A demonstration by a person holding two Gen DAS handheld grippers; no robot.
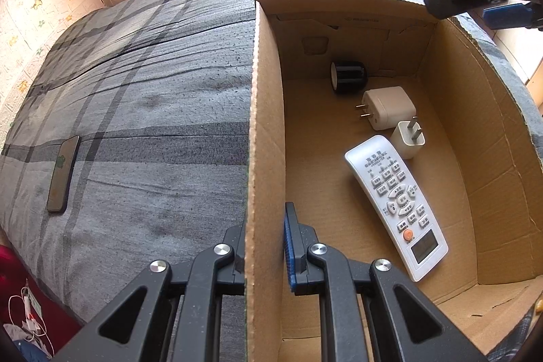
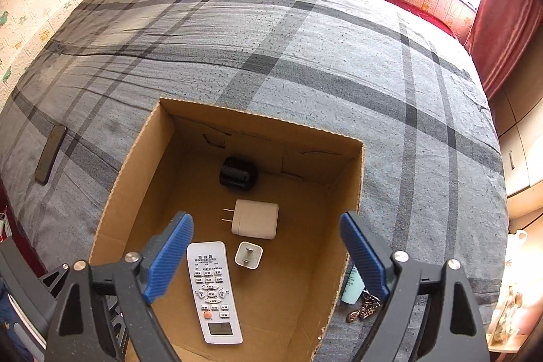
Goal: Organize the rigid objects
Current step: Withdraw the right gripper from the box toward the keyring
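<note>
Cardboard box wall pinched by left hand-held gripper, right hand-held gripper agape, keychain right-view only

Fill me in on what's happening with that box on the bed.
A person is sorting small items into a cardboard box. The left gripper is clamped on the box's wall. The right gripper hangs open and empty above the box. Inside lie a remote, two white chargers and a black cylinder. A phone lies on the bed.

left gripper: angled steeply down; jaws clamped on the box wall
right gripper: angled steeply down above the box; jaws spread wide, nothing between its blue pads
</note>
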